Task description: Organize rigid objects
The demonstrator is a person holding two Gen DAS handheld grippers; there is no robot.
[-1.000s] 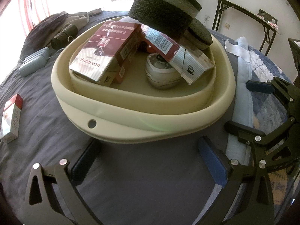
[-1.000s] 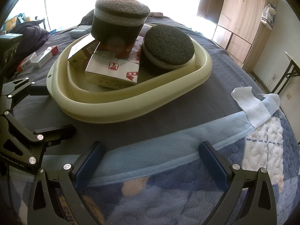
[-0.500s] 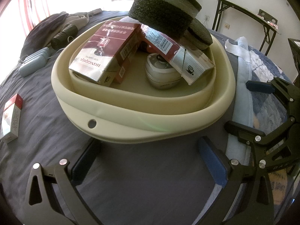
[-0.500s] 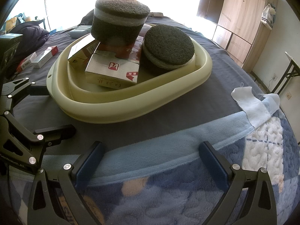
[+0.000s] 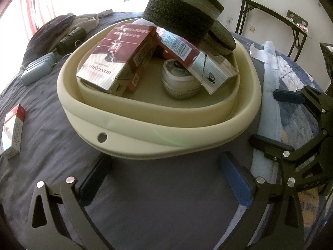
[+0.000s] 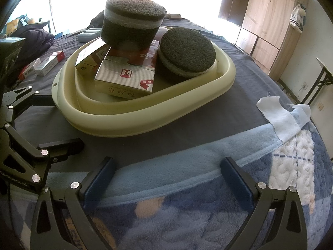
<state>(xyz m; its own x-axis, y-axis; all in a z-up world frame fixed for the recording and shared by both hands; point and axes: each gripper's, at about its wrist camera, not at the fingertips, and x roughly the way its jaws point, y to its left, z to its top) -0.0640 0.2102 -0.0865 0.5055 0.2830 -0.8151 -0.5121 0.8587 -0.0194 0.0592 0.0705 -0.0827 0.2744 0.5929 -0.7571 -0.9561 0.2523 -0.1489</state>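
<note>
From the left wrist view, a loose red-and-white box (image 5: 12, 131) lies on the bed at about nine o'clock of the left tool (image 5: 166, 174), its long axis running away from the camera. That tool gapes wide and empty (the nearer one, I judge). The cream basin (image 5: 145, 125) sits at twelve. The right tool (image 6: 166, 176) is equally wide, holding nothing.

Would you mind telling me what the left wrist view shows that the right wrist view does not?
Only the left wrist view shows the small white round jar under the boxes and the hole in the basin rim. Only the right wrist view shows the wooden wardrobe. Both show the cream basin, red-and-white boxes, the thick dark foam disc on top, and both open grippers: left, right.
</note>
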